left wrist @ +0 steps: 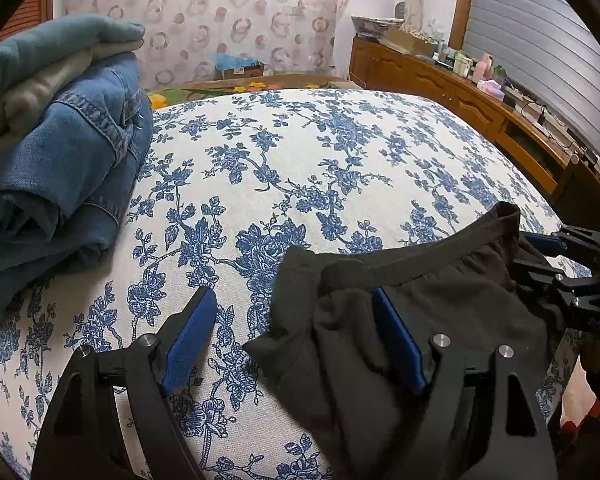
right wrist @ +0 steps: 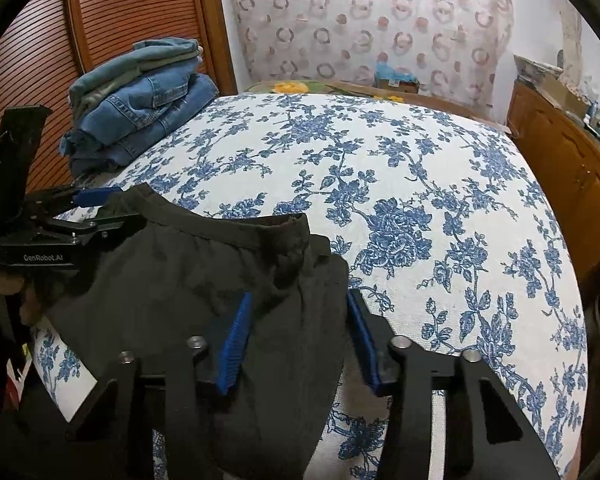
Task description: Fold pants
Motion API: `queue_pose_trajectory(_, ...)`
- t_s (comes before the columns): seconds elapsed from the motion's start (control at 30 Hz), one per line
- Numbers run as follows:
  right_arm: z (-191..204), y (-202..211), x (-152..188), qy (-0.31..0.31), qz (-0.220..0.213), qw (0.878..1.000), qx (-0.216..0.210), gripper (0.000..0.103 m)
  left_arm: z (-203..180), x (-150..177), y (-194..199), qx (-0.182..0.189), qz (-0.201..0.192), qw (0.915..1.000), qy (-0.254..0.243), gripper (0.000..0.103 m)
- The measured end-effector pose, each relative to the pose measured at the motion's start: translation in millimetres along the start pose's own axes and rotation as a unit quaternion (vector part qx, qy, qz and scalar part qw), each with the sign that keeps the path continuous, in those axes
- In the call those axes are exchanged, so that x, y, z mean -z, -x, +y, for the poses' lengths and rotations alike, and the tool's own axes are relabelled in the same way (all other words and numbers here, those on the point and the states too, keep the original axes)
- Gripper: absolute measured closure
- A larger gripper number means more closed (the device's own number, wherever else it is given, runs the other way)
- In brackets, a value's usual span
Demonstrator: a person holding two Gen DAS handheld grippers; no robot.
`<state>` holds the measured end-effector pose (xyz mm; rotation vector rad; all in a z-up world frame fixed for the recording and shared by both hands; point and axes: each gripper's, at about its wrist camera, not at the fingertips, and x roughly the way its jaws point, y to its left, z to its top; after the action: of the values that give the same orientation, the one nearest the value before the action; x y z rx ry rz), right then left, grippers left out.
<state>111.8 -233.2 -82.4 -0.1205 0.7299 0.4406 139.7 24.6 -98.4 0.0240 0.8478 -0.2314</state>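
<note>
Your right gripper (right wrist: 298,344) straddles the black pants (right wrist: 188,276), pads not visibly pinching; your left gripper (left wrist: 296,340) gapes wide at the waistband on the bed (right wrist: 440,168).

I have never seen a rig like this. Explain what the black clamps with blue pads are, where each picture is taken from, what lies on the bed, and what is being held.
Each clamp is a two-finger gripper that a person holds, with a camera looking along its fingers. One picture is from the left gripper, the other from the right gripper. On the flowered bedspread lie black pants and a stack of folded jeans at the far left. The left gripper's jaws stand wide open, cloth against one pad only. The right gripper has the pants' waist corner between its pads; whether they press yet I cannot tell.
</note>
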Motion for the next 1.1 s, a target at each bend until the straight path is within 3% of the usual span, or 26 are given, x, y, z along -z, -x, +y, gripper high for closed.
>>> queue_pose_trajectory(0.1, -1, 0, 0, -0.002, -0.002, 1.0, -0.007, 0.071, 5, 0, 3, 0.019, -0.001, 0.9997, 0.014, 0.022)
queue_pose_trajectory(0.2, -4, 0, 0, -0.011, -0.005, 1.0, -0.017, 0.078, 10, 2, 8, 0.037, 0.0, 0.9989, 0.03, 0.034)
queue_pose_trajectory(0.27, -5, -1, 1, -0.014, -0.006, 1.0, -0.02, 0.079, 11, 5, 13, 0.051, 0.002, 0.998, 0.038, 0.044)
queue_pose_trajectory(0.43, -5, -1, 2, -0.015, -0.008, 1.0, -0.023, 0.083, 7, 11, 16, 0.05, -0.003, 0.9981, 0.035, 0.052)
queue_pose_trajectory(0.67, -7, 0, 2, -0.024, -0.008, 0.999, -0.044, 0.089, 0, 10, 20, 0.073, -0.015, 0.9969, 0.023, 0.084)
queue_pose_trajectory(0.77, -8, 5, 3, -0.031, -0.019, 0.998, -0.054, 0.09, -3, 8, 32, 0.077, -0.034, 0.9962, 0.02, 0.089)
queue_pose_trajectory(1.1, 3, 47, -7, -0.011, -0.09, 0.994, -0.06, 0.091, -12, -14, 82, 0.081, -0.106, 0.9911, 0.003, 0.089)
